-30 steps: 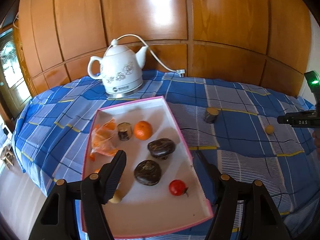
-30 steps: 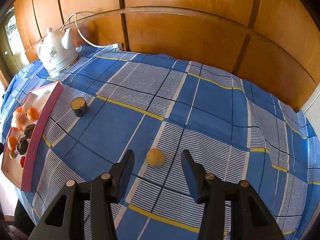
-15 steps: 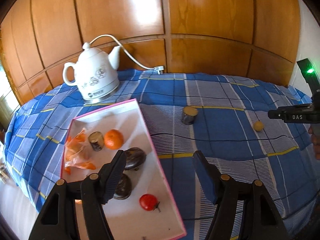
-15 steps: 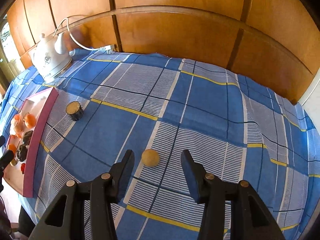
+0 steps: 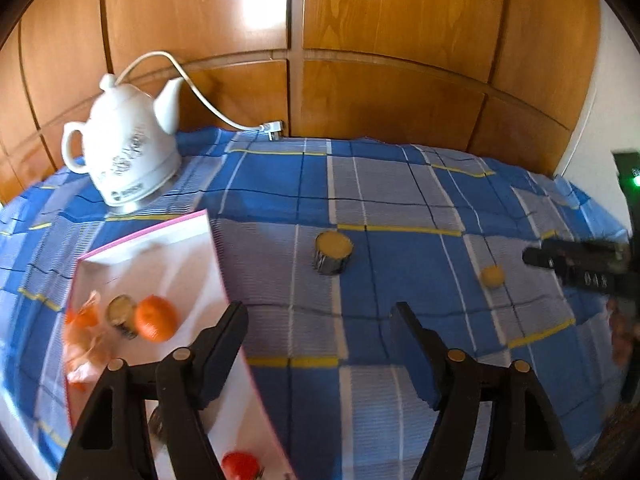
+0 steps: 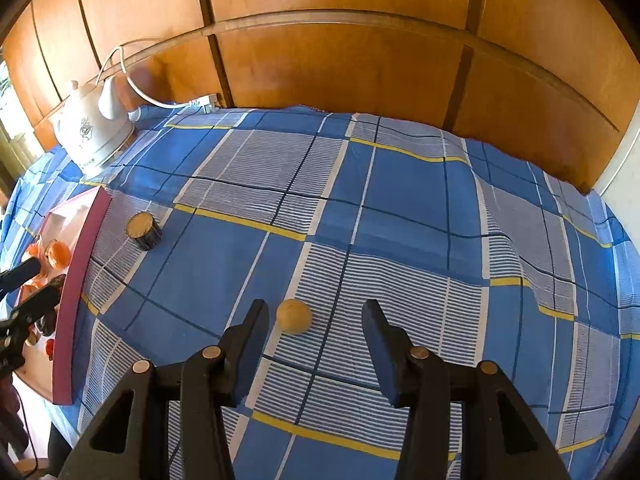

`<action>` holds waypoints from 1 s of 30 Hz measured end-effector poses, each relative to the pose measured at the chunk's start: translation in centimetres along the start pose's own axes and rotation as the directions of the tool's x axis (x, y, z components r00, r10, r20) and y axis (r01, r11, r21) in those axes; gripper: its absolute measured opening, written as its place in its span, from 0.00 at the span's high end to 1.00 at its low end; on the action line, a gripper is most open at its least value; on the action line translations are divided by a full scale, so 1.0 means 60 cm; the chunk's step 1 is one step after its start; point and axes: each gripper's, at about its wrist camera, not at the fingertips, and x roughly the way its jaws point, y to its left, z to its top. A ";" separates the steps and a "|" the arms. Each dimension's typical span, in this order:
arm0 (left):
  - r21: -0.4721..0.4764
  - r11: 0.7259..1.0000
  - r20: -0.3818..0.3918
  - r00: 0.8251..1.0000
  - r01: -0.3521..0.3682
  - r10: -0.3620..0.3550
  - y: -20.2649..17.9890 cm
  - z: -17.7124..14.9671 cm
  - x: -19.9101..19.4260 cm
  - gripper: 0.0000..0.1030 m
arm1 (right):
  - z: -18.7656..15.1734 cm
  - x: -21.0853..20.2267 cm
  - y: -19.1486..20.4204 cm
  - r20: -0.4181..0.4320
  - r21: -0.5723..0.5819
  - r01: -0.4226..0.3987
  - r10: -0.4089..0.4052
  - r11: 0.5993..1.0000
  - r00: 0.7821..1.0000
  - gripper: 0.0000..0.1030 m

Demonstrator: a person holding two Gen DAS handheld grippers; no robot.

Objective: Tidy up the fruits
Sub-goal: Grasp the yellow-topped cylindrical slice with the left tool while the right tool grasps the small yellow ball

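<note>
Hovering just short of the small yellow fruit point(image 6: 294, 316), the right tool point(image 6: 316, 330) stood spread and pinched nothing; the fruit lay on the blue checked cloth point(image 6: 400, 208) slightly left of the middle of the gap, nearer the left finger than the right. The left tool point(image 5: 320, 340) was also spread and empty, its jaws having just opened wider, and it pointed over the cloth between the pink-rimmed tray point(image 5: 218, 264) and the dark cut cylinder point(image 5: 333, 252) with the pale top. In the tray lay an orange point(image 5: 155, 323), a second cut cylinder point(image 5: 120, 312), a crinkled orange wrapper point(image 5: 82, 344) and a red tomato point(image 5: 240, 466).

Several things could go wrong from here. The yellow fruit was round and sat off-centre, so a closing finger could probably strike one side first and send it rolling across the cloth. The cloth looked loose and wrinkled, and fingertips brought down too low might snag a fold and drag it. The white kettle point(image 5: 128, 160) and its cord point(image 5: 208, 100) stood on the same cloth near the tray's far corner, so a tug could disturb them. The left tool might tip the cylinder if it caught only the rim.
</note>
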 end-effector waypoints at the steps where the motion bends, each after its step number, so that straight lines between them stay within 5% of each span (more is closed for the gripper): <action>1: -0.001 1.000 -0.008 1.000 0.007 -0.007 -0.001 0.009 0.012 0.26 | 0.000 0.000 -0.001 0.000 0.004 -0.003 0.003 1.000 1.000 0.52; 16: 0.042 0.998 -0.159 0.986 -0.048 0.054 -0.017 0.073 0.195 0.27 | 0.010 -0.005 -0.026 0.043 0.086 0.010 -0.014 0.996 0.999 0.52; 19: 0.033 0.999 -0.189 0.982 -0.023 0.029 -0.012 0.070 0.217 0.62 | 0.014 -0.008 -0.051 0.066 0.157 0.009 -0.020 0.988 0.998 0.52; 25: 0.003 0.999 -0.129 0.990 0.048 -0.048 -0.016 0.054 0.168 0.65 | 0.016 -0.001 -0.091 0.062 0.261 0.010 -0.027 0.965 0.998 0.52; 30: 0.048 0.992 -0.061 0.992 0.115 -0.112 -0.037 0.021 0.092 0.65 | 0.010 0.028 -0.077 0.002 0.236 -0.062 0.063 0.970 0.998 0.52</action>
